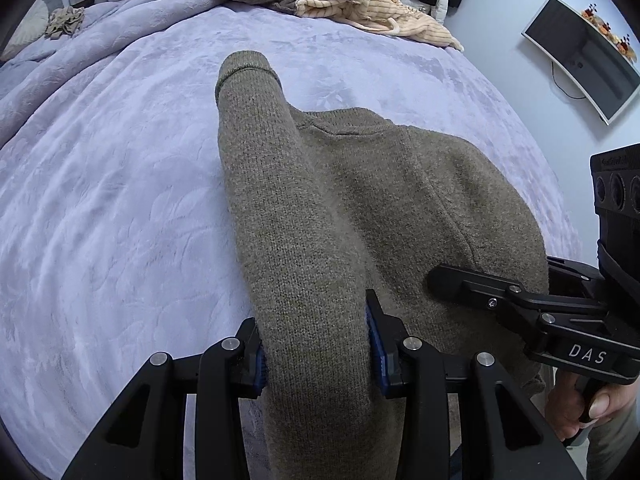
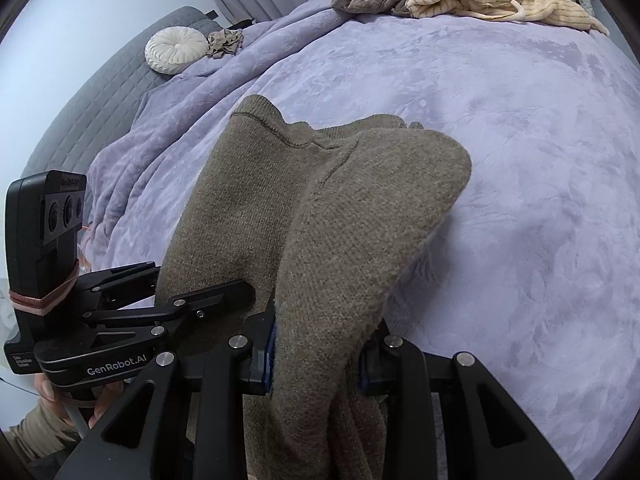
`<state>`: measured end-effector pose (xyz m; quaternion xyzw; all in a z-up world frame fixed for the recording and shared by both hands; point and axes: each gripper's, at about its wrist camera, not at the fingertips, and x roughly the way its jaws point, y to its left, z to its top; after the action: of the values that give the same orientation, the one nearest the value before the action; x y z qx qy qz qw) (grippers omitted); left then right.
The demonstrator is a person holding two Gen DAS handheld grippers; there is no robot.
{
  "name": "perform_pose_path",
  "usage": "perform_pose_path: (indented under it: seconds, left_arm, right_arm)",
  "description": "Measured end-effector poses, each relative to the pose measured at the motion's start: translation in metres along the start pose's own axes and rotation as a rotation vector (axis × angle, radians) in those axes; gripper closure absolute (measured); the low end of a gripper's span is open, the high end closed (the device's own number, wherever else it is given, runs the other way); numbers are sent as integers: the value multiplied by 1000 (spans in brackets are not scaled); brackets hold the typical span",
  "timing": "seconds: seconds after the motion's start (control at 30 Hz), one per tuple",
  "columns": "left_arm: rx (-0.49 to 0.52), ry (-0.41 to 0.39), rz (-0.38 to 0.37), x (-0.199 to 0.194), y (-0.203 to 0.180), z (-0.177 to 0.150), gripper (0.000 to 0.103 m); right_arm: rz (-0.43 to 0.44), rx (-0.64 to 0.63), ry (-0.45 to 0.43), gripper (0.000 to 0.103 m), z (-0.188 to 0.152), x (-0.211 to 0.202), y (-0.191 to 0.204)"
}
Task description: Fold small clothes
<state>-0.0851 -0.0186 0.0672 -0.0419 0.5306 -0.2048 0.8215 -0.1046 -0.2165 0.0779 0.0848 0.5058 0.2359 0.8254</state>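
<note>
Olive knit fills both views: the left hand-held gripper clamps a rolled fold of the sweater, whose sleeve runs away toward twelve o'clock over the lilac bed. At three o'clock, the right hand-held gripper pinches a neighbouring bunch of the same edge. Both grips sit side by side, equally near; the garment's far end probably rests on the bed.
</note>
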Motion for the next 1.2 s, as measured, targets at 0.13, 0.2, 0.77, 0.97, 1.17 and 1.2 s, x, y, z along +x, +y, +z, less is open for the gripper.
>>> perform_pose_path:
  seconds: [0.13, 0.2, 0.77, 0.97, 1.17, 1.2]
  left_arm:
    - [-45, 27, 14, 10, 17, -8, 49]
    - [-87, 27, 1, 3, 28, -12, 49]
    - [-7, 60, 245, 35, 32, 29, 48]
    - [30, 30, 273, 11, 16, 17, 48]
    - [66, 27, 282, 1, 0, 0, 48]
    - [65, 28, 277, 0, -2, -2, 48]
  right_arm:
    - [-36, -18, 19, 62, -3, 11, -11]
    - [-80, 16, 25, 51, -3, 11, -22]
    - [-119, -150, 2, 46, -8, 21, -8]
    - [-54, -242, -42, 46, -32, -30, 23]
    - [-96, -283, 72, 37, -76, -8, 33]
    - [-101, -275, 82, 37, -78, -3, 30]
